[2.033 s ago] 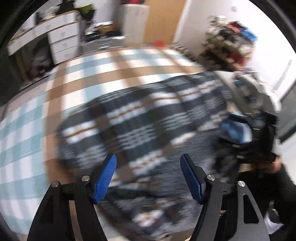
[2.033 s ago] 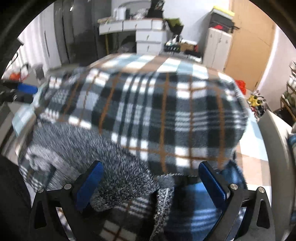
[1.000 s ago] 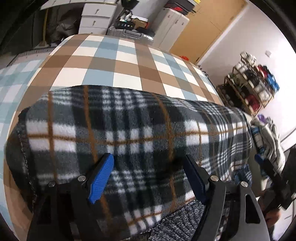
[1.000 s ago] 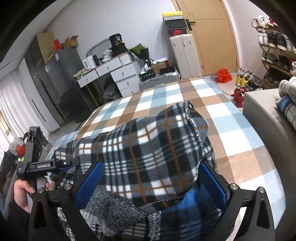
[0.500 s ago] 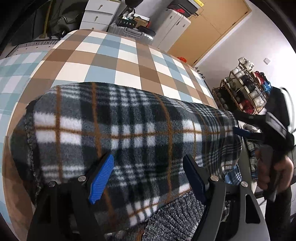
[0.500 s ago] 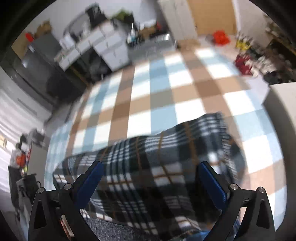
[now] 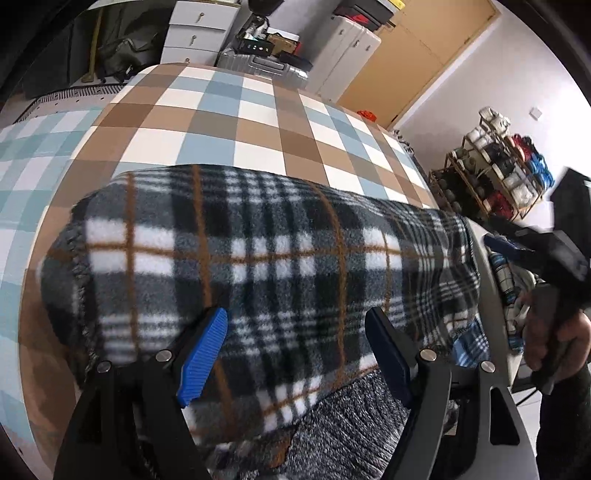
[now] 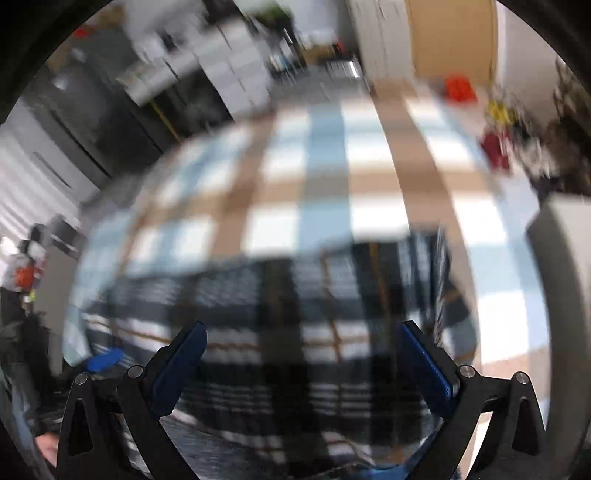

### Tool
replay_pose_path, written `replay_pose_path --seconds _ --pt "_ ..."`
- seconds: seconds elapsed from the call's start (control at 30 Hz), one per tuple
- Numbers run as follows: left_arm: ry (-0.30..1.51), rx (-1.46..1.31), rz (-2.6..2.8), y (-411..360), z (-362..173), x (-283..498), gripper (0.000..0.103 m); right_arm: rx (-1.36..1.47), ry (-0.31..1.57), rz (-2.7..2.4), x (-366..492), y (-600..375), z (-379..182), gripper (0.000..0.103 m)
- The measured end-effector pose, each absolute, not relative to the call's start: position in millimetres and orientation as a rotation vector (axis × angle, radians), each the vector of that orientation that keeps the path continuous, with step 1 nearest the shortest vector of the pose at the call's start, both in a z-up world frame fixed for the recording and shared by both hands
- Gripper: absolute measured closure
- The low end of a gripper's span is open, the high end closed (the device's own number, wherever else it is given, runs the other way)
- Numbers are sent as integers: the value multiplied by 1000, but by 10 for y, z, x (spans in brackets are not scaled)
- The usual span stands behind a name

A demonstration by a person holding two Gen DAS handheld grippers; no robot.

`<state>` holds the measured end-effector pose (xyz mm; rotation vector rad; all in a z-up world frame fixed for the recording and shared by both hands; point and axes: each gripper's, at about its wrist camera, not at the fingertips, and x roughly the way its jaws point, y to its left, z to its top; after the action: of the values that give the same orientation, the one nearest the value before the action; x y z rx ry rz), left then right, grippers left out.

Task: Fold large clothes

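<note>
A black, white and brown plaid fleece garment (image 7: 266, 258) lies folded in a broad band across the checked bed cover (image 7: 229, 122). A grey knit part (image 7: 351, 428) shows under its near edge. My left gripper (image 7: 295, 350) hovers open over the near edge, its blue pads (image 7: 203, 350) apart with only flat fabric below them. The right gripper (image 7: 517, 251), held in a hand (image 7: 546, 332), is off the garment's right end. The right wrist view is blurred: the right gripper (image 8: 303, 365) is open above the plaid garment (image 8: 295, 306). A blue pad of the left gripper (image 8: 105, 360) shows at the left.
White drawers (image 7: 199, 33), a silver suitcase (image 7: 266, 68) and a wooden door (image 7: 417, 62) stand beyond the bed. A shoe rack (image 7: 495, 173) is against the right wall. A grey ledge (image 8: 561, 280) with folded clothes (image 7: 506, 280) runs along the bed's right side.
The right gripper has pulled back and up from the garment, and its view has swung and blurred. Its hand has come into the left wrist view at the right. The left gripper has stayed put.
</note>
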<state>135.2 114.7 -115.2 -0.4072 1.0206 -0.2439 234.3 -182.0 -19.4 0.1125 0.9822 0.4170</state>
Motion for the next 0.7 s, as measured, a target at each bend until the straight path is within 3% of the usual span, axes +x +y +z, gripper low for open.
replay_pose_path --seconds 0.1,0.17,0.4,0.7 --pt "1018 -443 -240 1240 -1151 1359 30 131 888 483 2244 -1746 47 0" --pt "1018 -467 -250 1295 -1162 1384 30 111 926 509 2341 -1627 -17 0" --pt "980 -484 -222 1464 -1082 1316 30 51 1249 336 2776 -1770 -1129 0" --pt "962 -450 -103 1675 -1108 1347 30 -53 1050 432 2313 -1601 -768 0"
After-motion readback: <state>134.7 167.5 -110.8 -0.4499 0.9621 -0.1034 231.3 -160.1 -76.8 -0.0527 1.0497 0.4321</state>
